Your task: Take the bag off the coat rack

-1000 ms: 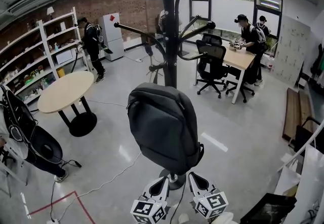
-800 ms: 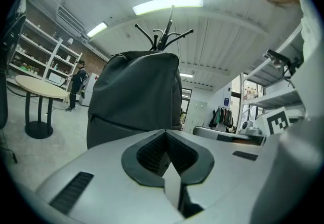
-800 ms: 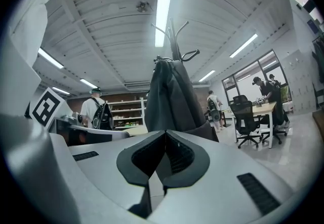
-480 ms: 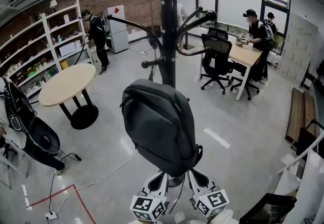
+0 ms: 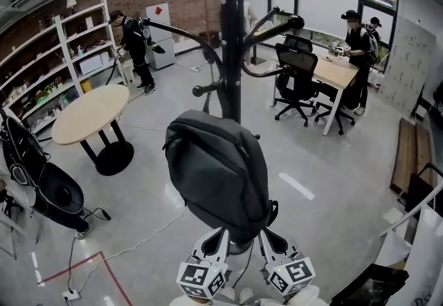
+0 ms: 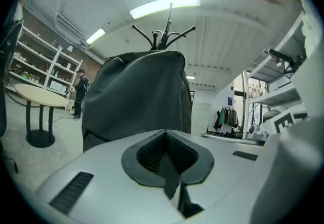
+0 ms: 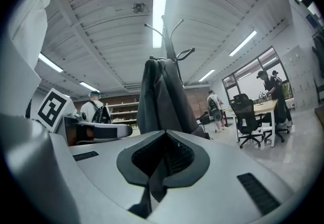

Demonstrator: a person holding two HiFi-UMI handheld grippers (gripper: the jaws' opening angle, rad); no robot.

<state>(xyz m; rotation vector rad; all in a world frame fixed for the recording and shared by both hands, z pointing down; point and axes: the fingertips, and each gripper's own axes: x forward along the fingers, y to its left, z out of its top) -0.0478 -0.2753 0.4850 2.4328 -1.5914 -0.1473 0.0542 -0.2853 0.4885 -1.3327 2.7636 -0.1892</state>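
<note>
A dark grey backpack [image 5: 218, 173] hangs against the black pole of the coat rack [image 5: 228, 34]; the hook that carries it is hidden behind it. Both grippers sit just under its bottom edge. My left gripper [image 5: 219, 241] is shut on a thin dark strap [image 6: 171, 180] that runs down between its jaws. My right gripper [image 5: 270, 241] is shut the same way on another strap [image 7: 152, 182]. In the left gripper view the backpack [image 6: 136, 96] fills the middle, with the rack's arms [image 6: 163, 38] above it. The right gripper view shows the backpack [image 7: 159, 96] edge-on.
The rack's round base [image 5: 241, 248] stands on the floor between the grippers. A round table [image 5: 90, 114] is at the left, shelves [image 5: 41, 83] behind it. Office chairs [image 5: 297, 79] and a desk [image 5: 336, 73] with people are at the back right. A cable [image 5: 138, 249] crosses the floor.
The view has shifted a little nearer the rack, and the backpack now reaches down over the tips of both grippers. People in the background have walked on.
</note>
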